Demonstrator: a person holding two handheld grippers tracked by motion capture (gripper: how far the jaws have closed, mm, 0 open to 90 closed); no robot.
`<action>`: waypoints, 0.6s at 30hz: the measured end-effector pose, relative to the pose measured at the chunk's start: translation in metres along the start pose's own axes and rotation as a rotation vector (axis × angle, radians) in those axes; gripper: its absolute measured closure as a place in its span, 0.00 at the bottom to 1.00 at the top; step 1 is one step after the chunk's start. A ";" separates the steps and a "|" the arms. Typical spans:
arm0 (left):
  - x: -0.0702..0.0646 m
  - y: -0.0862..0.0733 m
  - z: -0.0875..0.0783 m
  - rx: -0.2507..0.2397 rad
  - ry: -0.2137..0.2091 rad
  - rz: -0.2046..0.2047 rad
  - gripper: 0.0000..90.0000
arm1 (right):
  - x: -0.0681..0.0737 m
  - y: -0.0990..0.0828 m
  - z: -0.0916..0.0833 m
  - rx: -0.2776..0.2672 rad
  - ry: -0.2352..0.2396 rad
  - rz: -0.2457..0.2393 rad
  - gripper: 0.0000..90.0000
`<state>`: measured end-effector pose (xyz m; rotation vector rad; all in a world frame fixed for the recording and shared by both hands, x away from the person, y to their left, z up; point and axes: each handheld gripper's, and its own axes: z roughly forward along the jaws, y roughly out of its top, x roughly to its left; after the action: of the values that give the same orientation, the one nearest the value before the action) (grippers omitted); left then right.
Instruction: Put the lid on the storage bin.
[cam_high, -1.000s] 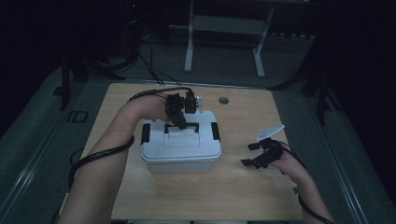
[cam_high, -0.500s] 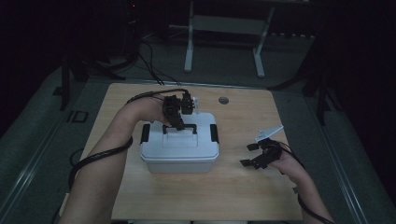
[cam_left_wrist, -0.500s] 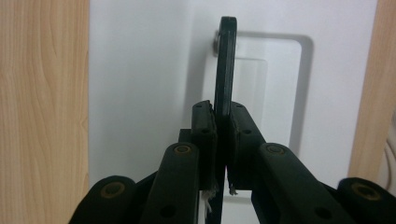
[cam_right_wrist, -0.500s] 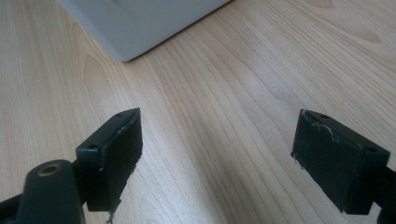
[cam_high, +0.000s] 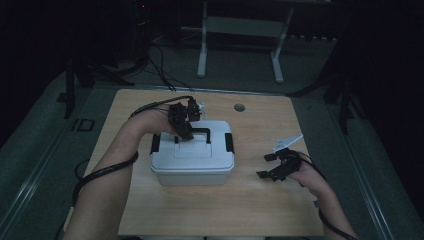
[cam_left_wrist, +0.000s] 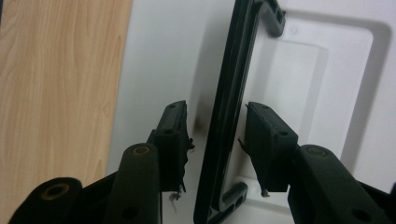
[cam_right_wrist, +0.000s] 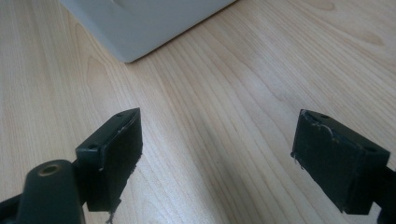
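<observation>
**Jaws part around the box handle**

The white box (cam_high: 192, 157) sits on the left-centre of the wooden table (cam_high: 260, 210), its long axis running across the table. Its black handle (cam_high: 199, 132) runs the same way along the lid, towards the far edge; a black latch sits at each short end.

The left gripper (cam_high: 184, 131) points down at the handle. Its jaws have just been opening: the bar stands between them with a gap on each side, neither pad pressing it. The right gripper (cam_high: 272, 165) rests well apart from the box, near the right edge, jaws spread wide over bare wood.

The room is dark, with a metal stand behind the table.

The left gripper view adds the handle's (cam_left_wrist: 229, 107) pivots and the recessed lid; the right gripper view catches a box corner (cam_right_wrist: 140, 23).
</observation>
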<state>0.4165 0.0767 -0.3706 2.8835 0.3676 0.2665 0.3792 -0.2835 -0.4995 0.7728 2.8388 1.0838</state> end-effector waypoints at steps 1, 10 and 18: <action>0.001 -0.002 0.000 -0.006 0.012 -0.008 0.61 | 0.000 0.000 0.001 0.003 0.001 -0.002 0.18; 0.004 -0.033 -0.006 -0.100 -0.031 -0.131 0.35 | 0.001 0.001 0.002 0.005 0.003 -0.003 0.18; 0.001 -0.069 -0.006 -0.155 -0.041 -0.199 0.15 | 0.000 -0.001 -0.001 0.006 -0.009 0.003 0.18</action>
<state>0.4010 0.1434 -0.3815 2.6717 0.5941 0.1918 0.3788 -0.2841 -0.4994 0.7798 2.8362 1.0693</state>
